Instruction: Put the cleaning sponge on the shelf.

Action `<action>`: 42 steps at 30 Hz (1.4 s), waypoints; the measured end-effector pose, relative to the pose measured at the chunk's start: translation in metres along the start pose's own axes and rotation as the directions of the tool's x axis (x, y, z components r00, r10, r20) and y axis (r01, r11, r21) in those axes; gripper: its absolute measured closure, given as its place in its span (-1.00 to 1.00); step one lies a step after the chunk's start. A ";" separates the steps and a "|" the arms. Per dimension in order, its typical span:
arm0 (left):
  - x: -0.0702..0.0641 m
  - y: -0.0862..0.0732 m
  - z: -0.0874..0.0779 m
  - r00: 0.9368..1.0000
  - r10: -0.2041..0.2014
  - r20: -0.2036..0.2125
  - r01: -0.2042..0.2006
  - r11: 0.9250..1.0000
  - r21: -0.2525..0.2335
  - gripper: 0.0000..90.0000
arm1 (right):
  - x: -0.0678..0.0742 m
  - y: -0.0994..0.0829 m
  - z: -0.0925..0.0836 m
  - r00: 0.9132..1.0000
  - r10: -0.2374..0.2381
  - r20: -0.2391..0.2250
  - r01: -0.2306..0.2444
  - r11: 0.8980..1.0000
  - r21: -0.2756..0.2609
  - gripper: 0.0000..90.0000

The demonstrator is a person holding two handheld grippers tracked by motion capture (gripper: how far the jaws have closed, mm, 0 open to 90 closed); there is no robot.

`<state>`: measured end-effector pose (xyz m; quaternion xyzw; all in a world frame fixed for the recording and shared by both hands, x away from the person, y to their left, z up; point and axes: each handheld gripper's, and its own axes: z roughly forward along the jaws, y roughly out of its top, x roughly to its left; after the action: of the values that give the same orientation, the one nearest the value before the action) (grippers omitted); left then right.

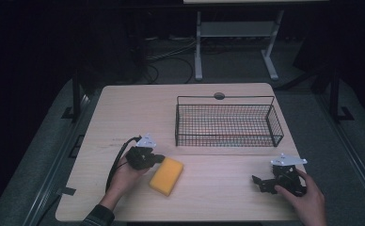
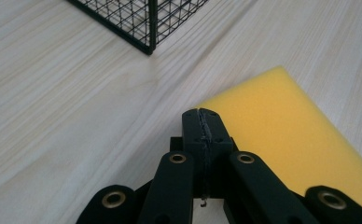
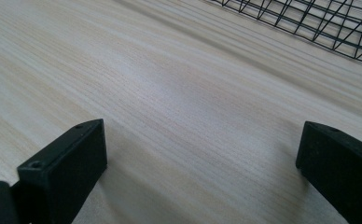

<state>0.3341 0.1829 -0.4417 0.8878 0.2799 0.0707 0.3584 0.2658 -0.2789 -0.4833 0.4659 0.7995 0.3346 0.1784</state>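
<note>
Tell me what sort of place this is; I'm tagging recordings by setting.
Probably a lab or recording workspace, not a home: a bare wooden table ringed by dark surroundings, loose cables on the floor beyond it, and a white metal stand at the back.

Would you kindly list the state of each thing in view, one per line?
Left tool: shut, nothing between its jaws, tip at the sponge's edge.
Right tool: open, nothing between its jaws, low over the table.
Yellow sponge: lying flat, ungripped.
Wire basket: upright, empty.
</note>
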 end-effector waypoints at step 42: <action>-0.022 0.030 0.008 0.997 0.034 0.067 -0.033 0.999 -0.010 0.99 | 0.000 0.000 0.000 1.000 0.000 0.000 0.000 1.000 0.000 -0.97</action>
<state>0.3316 0.1485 -0.4254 0.8925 0.2525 0.0482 0.3705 0.2658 -0.2789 -0.4834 0.4659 0.7995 0.3345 0.1786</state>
